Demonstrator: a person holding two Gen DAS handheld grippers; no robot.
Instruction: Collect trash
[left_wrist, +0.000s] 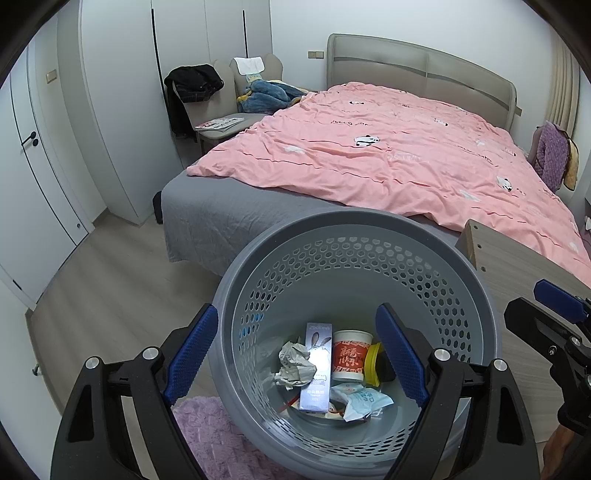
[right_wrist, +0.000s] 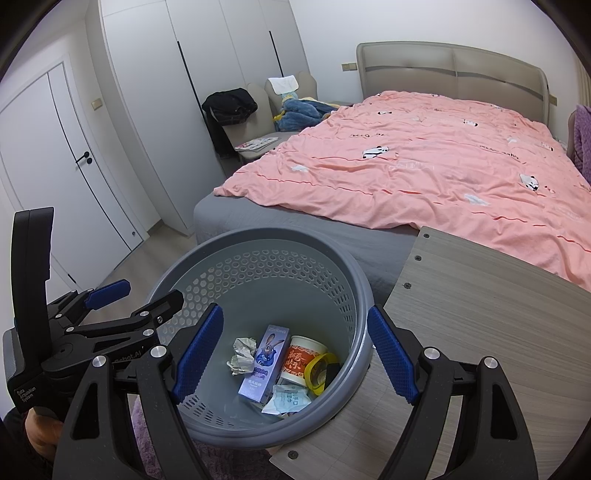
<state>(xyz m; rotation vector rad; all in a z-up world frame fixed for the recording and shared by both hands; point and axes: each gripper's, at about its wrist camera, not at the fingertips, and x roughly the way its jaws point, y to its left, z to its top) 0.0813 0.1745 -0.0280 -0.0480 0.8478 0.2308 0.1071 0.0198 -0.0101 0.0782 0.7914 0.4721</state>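
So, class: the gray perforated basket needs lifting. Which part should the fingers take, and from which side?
Take the basket by its solid upper rim, from above on the near side, one finger inside and one outside. The rim band is smooth and unperforated, thin enough to pinch, and the mouth faces up and open. The trash lies at the bottom, clear of the rim. The left gripper already hangs over it.

I am in a home bedroom: a double bed (left_wrist: 406, 158) with a pink panda-print duvet (right_wrist: 424, 166) fills the far right, white built-in wardrobes (right_wrist: 207, 92) line the far wall, and clothes lie heaped on a chair (left_wrist: 218, 107) beside them.
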